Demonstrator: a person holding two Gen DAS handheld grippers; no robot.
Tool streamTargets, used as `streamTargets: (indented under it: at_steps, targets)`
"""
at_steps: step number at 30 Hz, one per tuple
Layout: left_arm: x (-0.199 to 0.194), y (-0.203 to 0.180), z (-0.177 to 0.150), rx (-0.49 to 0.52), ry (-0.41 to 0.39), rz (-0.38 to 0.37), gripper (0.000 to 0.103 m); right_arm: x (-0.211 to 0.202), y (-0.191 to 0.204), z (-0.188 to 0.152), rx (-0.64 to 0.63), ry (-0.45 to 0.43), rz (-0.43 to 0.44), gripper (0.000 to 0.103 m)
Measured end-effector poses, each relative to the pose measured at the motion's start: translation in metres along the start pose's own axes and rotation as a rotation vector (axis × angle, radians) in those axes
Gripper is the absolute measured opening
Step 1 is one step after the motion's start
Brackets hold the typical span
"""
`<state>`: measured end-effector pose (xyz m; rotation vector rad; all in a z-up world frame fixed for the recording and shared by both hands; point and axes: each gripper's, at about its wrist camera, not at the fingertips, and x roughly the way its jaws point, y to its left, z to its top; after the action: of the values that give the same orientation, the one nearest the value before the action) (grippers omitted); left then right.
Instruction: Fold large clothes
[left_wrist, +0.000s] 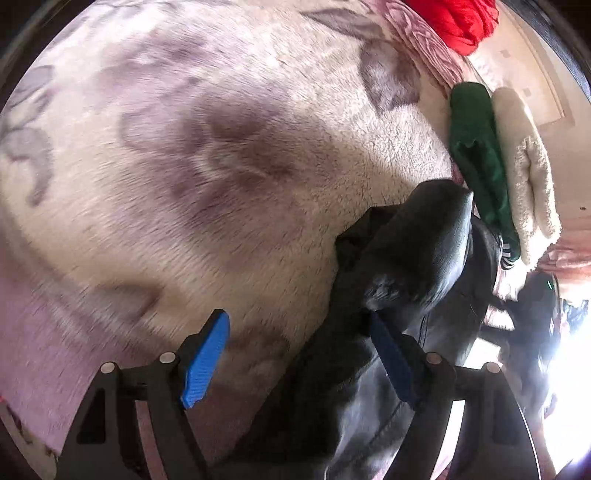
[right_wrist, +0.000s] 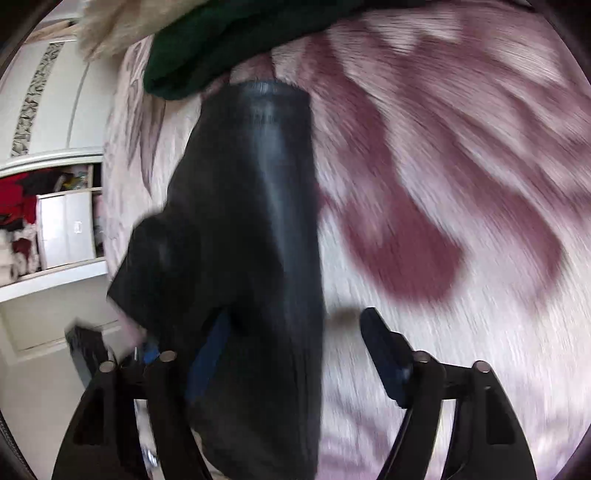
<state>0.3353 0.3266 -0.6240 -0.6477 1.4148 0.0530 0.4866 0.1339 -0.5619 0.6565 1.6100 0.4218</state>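
Black leather garment (left_wrist: 417, 258) drapes over both gaping tools, left tool (left_wrist: 295, 354) and right tool (right_wrist: 295, 354), across the floral blanket (left_wrist: 184, 147).

Glossy leather-like garment (right_wrist: 258, 221), fuzzy blanket (left_wrist: 184, 147)

A bed covered by a plush pale blanket (left_wrist: 221, 155) with mauve floral blotches carries a shiny black garment (right_wrist: 258, 221), a folded dark green garment (left_wrist: 476, 147) touching a cream fleecy one (left_wrist: 528, 177), and a red cloth (left_wrist: 458, 22).
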Motion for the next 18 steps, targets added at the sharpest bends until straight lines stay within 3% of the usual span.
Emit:
streamTargets:
  at_steps: [2,3,5,6,8,11,13,15,18]
  targets:
    - [-0.014,0.003,-0.011,-0.012,-0.025,0.062,0.076,0.006,0.004,0.009,-0.054,0.001,0.048,0.077]
    - [-0.024,0.004,-0.019,-0.008,-0.047,0.090,0.075,0.008,0.009,0.010,-0.080,-0.006,0.052,0.057]
    - [-0.040,0.004,-0.033,0.004,-0.094,0.139,0.075,0.004,0.014,0.003,-0.076,-0.011,0.053,0.035]
    - [-0.045,0.002,-0.037,0.008,-0.115,0.161,0.075,-0.002,0.011,-0.001,-0.036,-0.024,0.070,0.025]
    - [-0.055,-0.007,-0.045,0.015,-0.174,0.195,0.076,-0.025,-0.003,-0.018,0.089,-0.071,0.110,0.017]
    - [-0.050,-0.032,-0.050,0.073,-0.195,0.266,0.076,-0.073,-0.017,-0.051,0.166,-0.176,0.078,0.015]
    - [-0.045,-0.048,-0.052,0.094,-0.191,0.279,0.081,-0.106,-0.050,-0.079,0.278,-0.222,0.053,0.015]
    - [-0.040,-0.061,-0.059,0.120,-0.167,0.276,0.084,-0.125,-0.078,-0.091,0.312,-0.208,-0.014,0.019]
    - [-0.026,-0.084,-0.076,0.155,-0.122,0.289,0.084,-0.139,-0.119,-0.107,0.370,-0.086,-0.157,0.040]
